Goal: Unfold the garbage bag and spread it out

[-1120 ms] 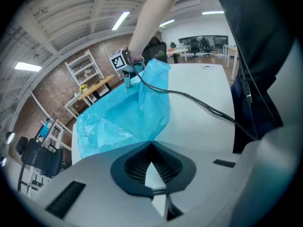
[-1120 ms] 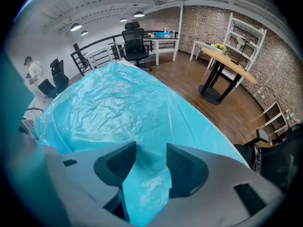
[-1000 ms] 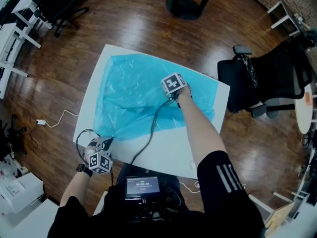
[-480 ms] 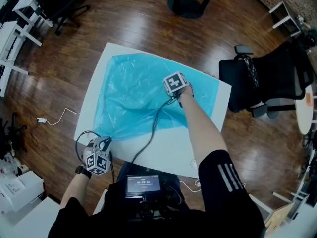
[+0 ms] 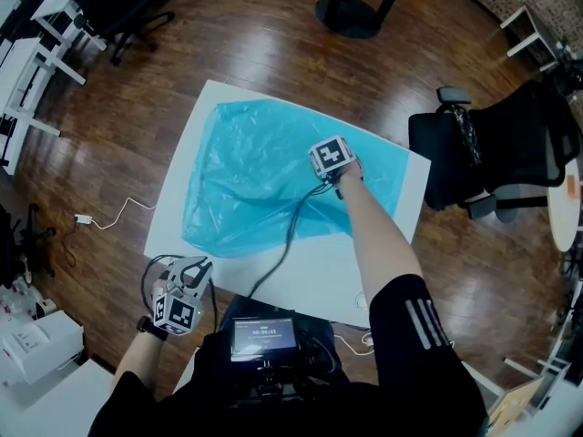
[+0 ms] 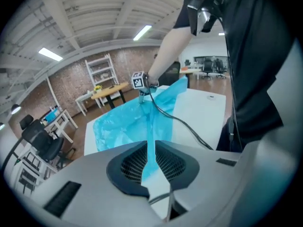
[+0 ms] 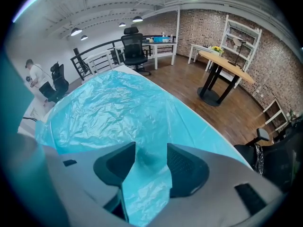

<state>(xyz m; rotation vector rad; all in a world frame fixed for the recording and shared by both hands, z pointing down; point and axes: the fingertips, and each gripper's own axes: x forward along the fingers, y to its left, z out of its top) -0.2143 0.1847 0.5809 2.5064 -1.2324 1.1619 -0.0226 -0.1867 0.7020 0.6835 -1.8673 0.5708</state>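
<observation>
On surface (image 5: 319,285) | bag (image 5: 264,176) mostly spread, near edge needs smoothing | left tool (image 5: 195,268) just opening, empty | right tool (image 5: 336,183) apart, astride bag

The left gripper (image 5: 195,269) has drawn back off the garbage bag's (image 5: 264,176) near-left corner and lifted toward the person (it now hangs over the table's (image 5: 310,276) near edge). Its 2 jaws have just been opening, with nothing between them. The corner, pulled to a point 1 second ago, has slackened back.
</observation>
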